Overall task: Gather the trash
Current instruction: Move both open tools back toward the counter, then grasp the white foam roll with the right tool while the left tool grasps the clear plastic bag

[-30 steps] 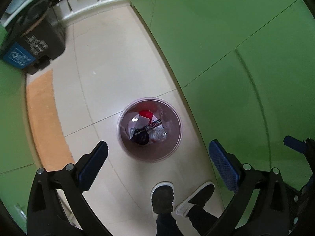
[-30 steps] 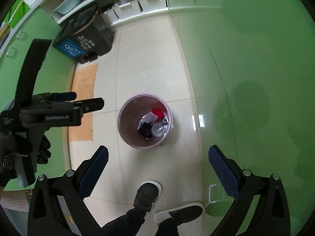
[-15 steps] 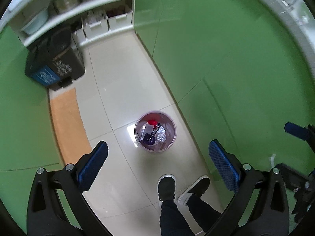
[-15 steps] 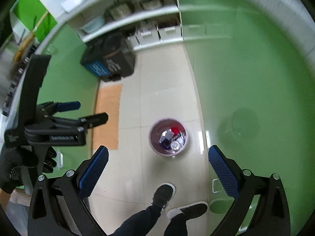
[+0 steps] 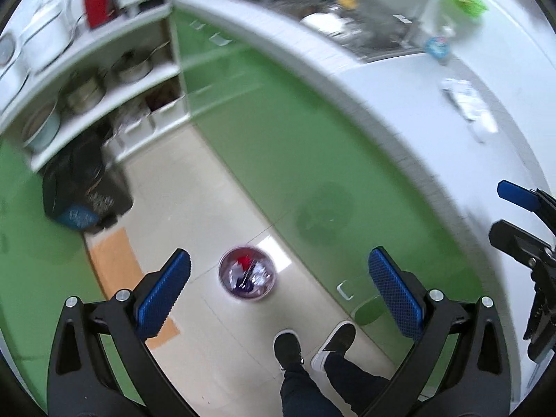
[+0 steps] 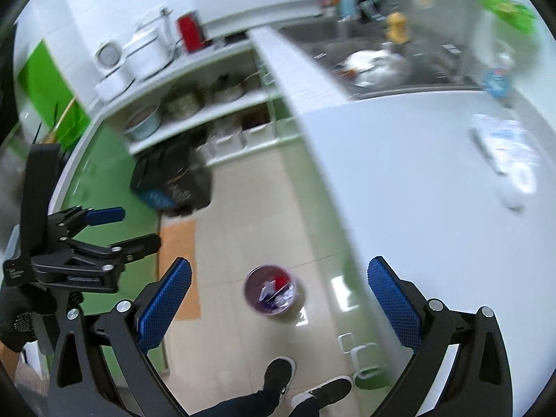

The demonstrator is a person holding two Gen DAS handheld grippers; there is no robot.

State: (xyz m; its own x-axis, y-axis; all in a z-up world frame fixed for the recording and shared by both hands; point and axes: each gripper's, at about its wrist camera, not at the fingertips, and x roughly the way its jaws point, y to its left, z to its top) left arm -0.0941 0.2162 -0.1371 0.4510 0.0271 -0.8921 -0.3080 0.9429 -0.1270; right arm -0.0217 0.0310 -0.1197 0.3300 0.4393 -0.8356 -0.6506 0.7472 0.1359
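Note:
A small round bin (image 5: pixel 247 279) (image 6: pixel 271 291) stands on the tiled floor far below, holding red, white and dark scraps. My left gripper (image 5: pixel 279 299) hangs open high above it, nothing between its blue pads. My right gripper (image 6: pixel 278 300) is open too, equally high and empty. On the white counter (image 5: pixel 399 104) (image 6: pixel 399 180) lies a crumpled whitish wrapper (image 5: pixel 465 104) (image 6: pixel 504 146), blurred by motion. A small clear bottle with a blue label (image 5: pixel 437 46) (image 6: pixel 495 81) stands beyond it. The left gripper shows at the left of the right wrist view, held by a black-gloved hand (image 6: pixel 17 316).
Green cabinet fronts (image 5: pixel 278 132) run under the counter. A sink with dishes (image 6: pixel 375 66) lies at the back. Shelves with pots (image 5: pixel 87 93), a black bin (image 5: pixel 83 187) and an orange mat (image 5: pixel 121 267) are to the left. The person's shoes (image 5: pixel 312 344) stand near the small bin.
Both grippers have risen well above the floor and tilted up. The small bin has shrunk in view and the counter, sink and wrapper have come into sight.

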